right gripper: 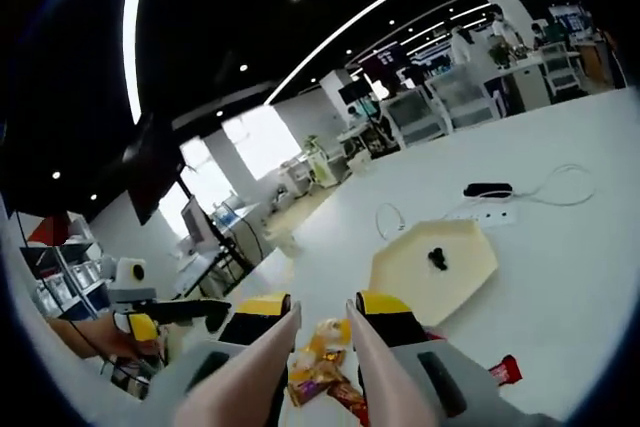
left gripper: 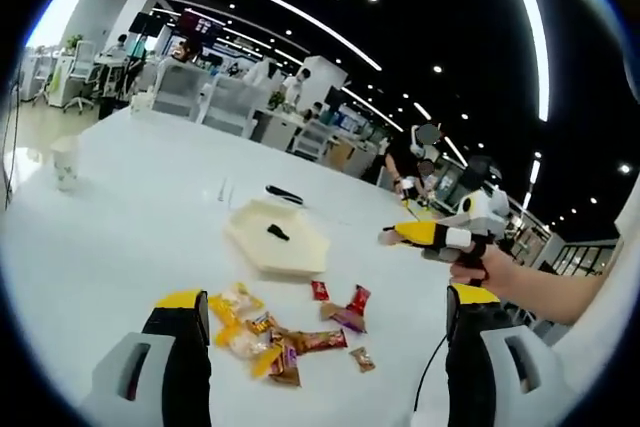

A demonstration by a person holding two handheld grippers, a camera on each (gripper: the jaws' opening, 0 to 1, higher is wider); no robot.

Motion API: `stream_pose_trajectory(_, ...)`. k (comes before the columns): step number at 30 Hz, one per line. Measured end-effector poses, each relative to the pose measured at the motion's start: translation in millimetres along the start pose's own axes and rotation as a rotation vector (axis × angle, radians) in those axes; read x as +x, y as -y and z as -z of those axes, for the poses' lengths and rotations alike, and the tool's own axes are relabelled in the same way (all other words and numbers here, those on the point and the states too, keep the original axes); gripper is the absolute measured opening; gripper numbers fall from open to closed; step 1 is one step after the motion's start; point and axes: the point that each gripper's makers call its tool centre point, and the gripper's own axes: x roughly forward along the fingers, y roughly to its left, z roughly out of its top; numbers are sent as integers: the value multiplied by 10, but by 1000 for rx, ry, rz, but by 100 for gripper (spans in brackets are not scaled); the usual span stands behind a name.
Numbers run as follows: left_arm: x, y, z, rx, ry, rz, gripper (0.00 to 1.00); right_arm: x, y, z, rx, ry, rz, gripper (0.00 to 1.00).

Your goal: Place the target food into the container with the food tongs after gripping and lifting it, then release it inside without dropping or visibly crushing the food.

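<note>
Clearly nearest, the right gripper [right gripper: 320,322], clamped on tongs [right gripper: 310,372], aims at snacks [right gripper: 322,362]; tray [right gripper: 435,267] lies beyond; left gripper [left gripper: 325,322] gapes.

Both views look down — sharing tray [left gripper: 285,247] and snacks [right gripper: 322,359]

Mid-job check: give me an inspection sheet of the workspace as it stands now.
Surface: white table, no spills seen.
Job's things: snack packets piled near the tools; cream hexagonal tray beyond them, with one small dark item inside; tongs with tips apart above the pile.
Clutter: paper cup; black object past the tray.
Grippers: left tool open, empty; right tool shut on the tongs.
Cables: white cable and power strip behind the tray.
Surroundings: open office, desks, strip lights, people far off.
</note>
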Motion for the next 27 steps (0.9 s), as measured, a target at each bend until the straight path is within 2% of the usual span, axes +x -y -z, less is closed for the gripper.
stream_pose_trajectory(9, 15, 16, -3, -12, 8, -2, 98, 29, -1, 240, -32, -60, 6, 26)
stream_pose_trajectory(16, -1, -46, -40, 18, 3, -18, 97, 46, 62, 362, -34, -69, 8, 26)
stream_pose_trajectory(18, 23, -18, -10, 33, -19, -10, 98, 44, 96, 397, -27, -71, 13, 26)
stream_pose_trajectory(23, 27, 46, -4, 43, -14, 3, 98, 13, 121, 454, -19, -80, 24, 26)
stream_pose_trajectory(27, 47, 62, 114, 34, -39, 14, 97, 4, 132, 481, -33, -87, 33, 26)
